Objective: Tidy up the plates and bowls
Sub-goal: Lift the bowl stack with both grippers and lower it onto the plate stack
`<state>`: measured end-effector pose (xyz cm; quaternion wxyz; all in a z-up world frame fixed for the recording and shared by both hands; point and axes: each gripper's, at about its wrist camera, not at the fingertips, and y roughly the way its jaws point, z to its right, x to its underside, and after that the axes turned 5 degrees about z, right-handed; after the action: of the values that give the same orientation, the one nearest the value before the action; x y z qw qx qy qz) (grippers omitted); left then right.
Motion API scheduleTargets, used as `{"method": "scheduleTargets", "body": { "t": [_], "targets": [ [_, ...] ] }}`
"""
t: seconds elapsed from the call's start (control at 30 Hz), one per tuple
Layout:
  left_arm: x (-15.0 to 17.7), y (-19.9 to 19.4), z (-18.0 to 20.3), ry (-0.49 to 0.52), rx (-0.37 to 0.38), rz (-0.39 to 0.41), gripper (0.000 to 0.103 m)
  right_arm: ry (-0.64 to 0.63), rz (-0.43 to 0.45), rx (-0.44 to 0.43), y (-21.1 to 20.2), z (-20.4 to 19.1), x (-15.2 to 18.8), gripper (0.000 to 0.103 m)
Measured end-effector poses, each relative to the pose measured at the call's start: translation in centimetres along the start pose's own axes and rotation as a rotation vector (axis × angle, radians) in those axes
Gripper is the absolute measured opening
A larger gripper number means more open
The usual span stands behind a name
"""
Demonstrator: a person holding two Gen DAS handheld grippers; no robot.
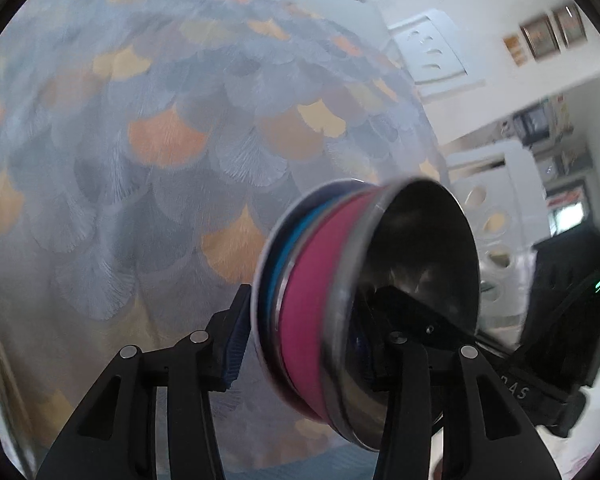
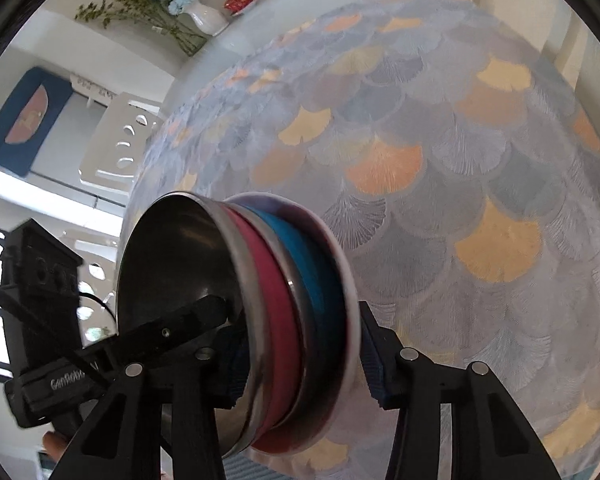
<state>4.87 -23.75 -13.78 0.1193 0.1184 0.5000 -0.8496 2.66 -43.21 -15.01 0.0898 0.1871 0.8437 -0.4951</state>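
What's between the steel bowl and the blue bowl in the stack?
A pink bowl, nested between the steel bowl and blue bowl; both views show it.

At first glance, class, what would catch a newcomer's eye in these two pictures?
The stack of bowls, with a pink bowl and a blue bowl nested under a shiny steel bowl, fills the lower middle of both views. The left gripper and the right gripper each have fingers either side of its rim. Behind lies a tablecloth with a fan pattern in grey, blue and orange.
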Motion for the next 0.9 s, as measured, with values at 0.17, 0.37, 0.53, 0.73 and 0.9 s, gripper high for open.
{"method": "scheduleTargets", "body": {
  "t": [0.17, 0.37, 0.53, 0.73, 0.9],
  "targets": [
    [0.3, -1.4, 0.2, 0.043, -0.007, 0.021, 0.042, -0.032, 0.022, 0.04, -0.8, -1.1, -0.1, 0.046],
    [0.3, -5.2, -0.7, 0.022, -0.008, 0.08, 0.041, -0.042, 0.039, 0.053, -2.4, -4.3, -0.4, 0.046],
    [0.2, -9.4, -2.7, -0.017, -0.018, 0.128, 0.04, -0.053, 0.038, 0.051, -3.2, -9.0, 0.1, 0.046],
    [0.9, -16.4, -7.9, -0.095, -0.051, 0.182, 0.04, -0.075, 0.01, 0.01, -2.8, -16.5, 1.8, 0.046],
    [2.1, -20.6, -13.4, -0.167, -0.103, 0.203, 0.04, -0.114, -0.065, -0.03, -0.2, -22.6, 4.2, 0.046]
  ]
}}
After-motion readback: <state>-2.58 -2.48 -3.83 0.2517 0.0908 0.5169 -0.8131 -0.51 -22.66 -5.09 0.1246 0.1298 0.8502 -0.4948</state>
